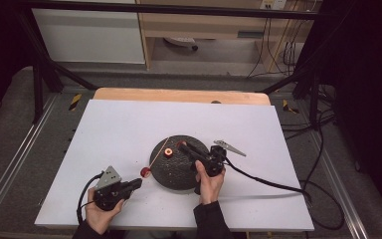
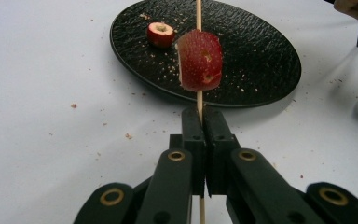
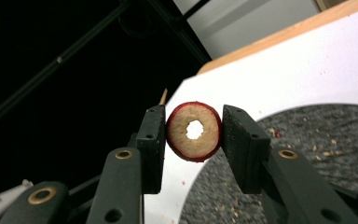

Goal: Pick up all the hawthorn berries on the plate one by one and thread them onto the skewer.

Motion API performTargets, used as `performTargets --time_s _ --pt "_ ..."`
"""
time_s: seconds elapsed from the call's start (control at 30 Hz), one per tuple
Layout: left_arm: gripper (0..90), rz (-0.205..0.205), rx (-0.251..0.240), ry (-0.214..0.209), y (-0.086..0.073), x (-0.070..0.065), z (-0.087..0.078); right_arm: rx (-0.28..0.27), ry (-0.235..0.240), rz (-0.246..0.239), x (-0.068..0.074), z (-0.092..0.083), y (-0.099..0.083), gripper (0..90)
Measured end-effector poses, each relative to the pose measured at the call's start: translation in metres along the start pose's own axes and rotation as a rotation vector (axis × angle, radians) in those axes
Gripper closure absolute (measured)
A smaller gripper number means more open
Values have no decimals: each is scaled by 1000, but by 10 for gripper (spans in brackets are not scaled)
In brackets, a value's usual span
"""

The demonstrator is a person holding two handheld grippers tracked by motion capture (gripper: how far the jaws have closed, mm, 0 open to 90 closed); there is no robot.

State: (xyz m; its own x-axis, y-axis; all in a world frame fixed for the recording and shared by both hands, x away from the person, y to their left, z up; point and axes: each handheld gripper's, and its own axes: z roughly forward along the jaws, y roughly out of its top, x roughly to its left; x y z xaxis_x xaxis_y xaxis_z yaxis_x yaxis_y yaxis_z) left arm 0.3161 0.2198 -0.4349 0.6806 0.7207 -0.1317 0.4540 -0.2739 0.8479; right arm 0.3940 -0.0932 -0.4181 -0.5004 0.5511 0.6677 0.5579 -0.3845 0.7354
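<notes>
Skewer (image 2: pixel 199 100): thin wooden stick clamped between the closed fingers of the left gripper (image 1: pixel 138 183) at about 7 o'clock on the tabletop (image 1: pixel 114 129); it runs up toward 1 o'clock over the black plate (image 1: pixel 176 172).
Threaded fruit: one red piece (image 2: pixel 199 60) already sits on the stick, just beyond the left gripper's fingers and near the plate's rim.
Loose fruit: another red piece (image 2: pixel 161 34) lies on the plate, near its 11 o'clock edge in the left gripper view.
Cored slice: a red-skinned ring (image 3: pixel 195 131) with a hole through its middle sits between the fingers of the right gripper (image 1: pixel 182 146), which pinch it on both sides, above the plate.
Skewer tip (image 3: pixel 162 96): it shows just beside the ring at about 10 o'clock, not yet through the hole.
Progress, as I judge it: one piece is on; the held ring is lined up for threading next, and the plate piece remains.
</notes>
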Motion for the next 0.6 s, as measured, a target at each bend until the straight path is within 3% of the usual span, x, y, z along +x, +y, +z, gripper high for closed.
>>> performTargets --time_s 0.6 --pt "882 -3 -14 -21 1 -15 8 -164 31 76 -2 5 14 614"
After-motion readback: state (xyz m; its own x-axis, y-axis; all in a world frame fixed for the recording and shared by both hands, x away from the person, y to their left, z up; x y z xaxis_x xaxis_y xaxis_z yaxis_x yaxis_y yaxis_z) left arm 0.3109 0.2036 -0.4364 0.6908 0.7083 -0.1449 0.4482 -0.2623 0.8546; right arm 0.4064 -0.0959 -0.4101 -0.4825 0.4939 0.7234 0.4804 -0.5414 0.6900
